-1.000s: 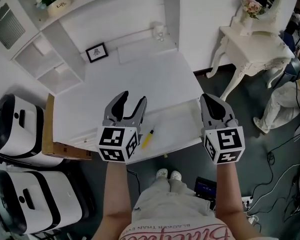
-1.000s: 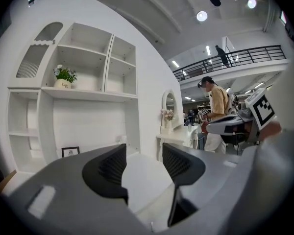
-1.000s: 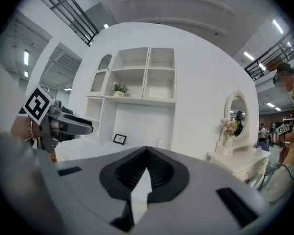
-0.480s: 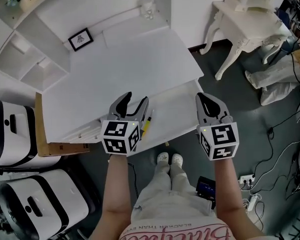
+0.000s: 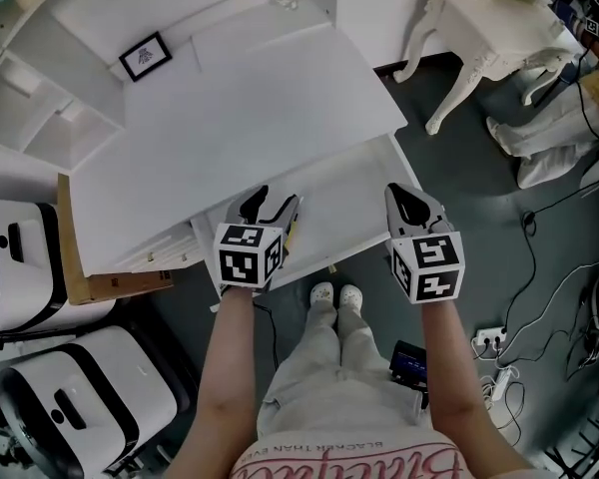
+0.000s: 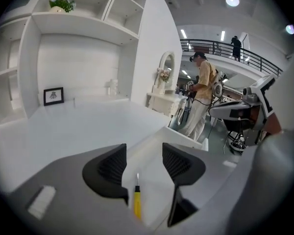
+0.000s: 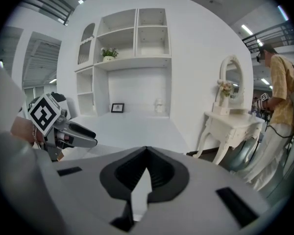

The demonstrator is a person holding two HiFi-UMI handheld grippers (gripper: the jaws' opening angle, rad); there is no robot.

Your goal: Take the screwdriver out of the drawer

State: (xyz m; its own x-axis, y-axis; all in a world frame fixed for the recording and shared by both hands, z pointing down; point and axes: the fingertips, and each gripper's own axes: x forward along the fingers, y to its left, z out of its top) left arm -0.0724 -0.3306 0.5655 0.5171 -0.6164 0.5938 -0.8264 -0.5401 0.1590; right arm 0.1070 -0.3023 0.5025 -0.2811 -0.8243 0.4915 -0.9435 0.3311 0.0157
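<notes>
A yellow-handled screwdriver [image 5: 291, 236] lies in the open white drawer [image 5: 344, 203] under the desk's front edge. My left gripper [image 5: 277, 201] hangs open just over it. In the left gripper view the screwdriver [image 6: 136, 202] shows between the two spread black fingers, tip pointing away, with my left gripper [image 6: 143, 152] not touching it. My right gripper [image 5: 400, 194] is shut with nothing in it, over the drawer's right end. In the right gripper view its tips [image 7: 146, 150] meet, and the left gripper [image 7: 63, 131] shows at the left.
The white desktop [image 5: 240, 118] carries a small framed picture [image 5: 145, 56] at the back. White machines [image 5: 20, 257] and a cardboard panel [image 5: 90, 287] stand to the left. A white dressing table [image 5: 499, 28] stands at the right, cables [image 5: 489, 339] on the floor. A person [image 6: 203, 97] stands beyond the desk.
Both grippers have moved in over the drawer. The left gripper, which was left of the screwdriver, now straddles it with open jaws. The right stays shut.
</notes>
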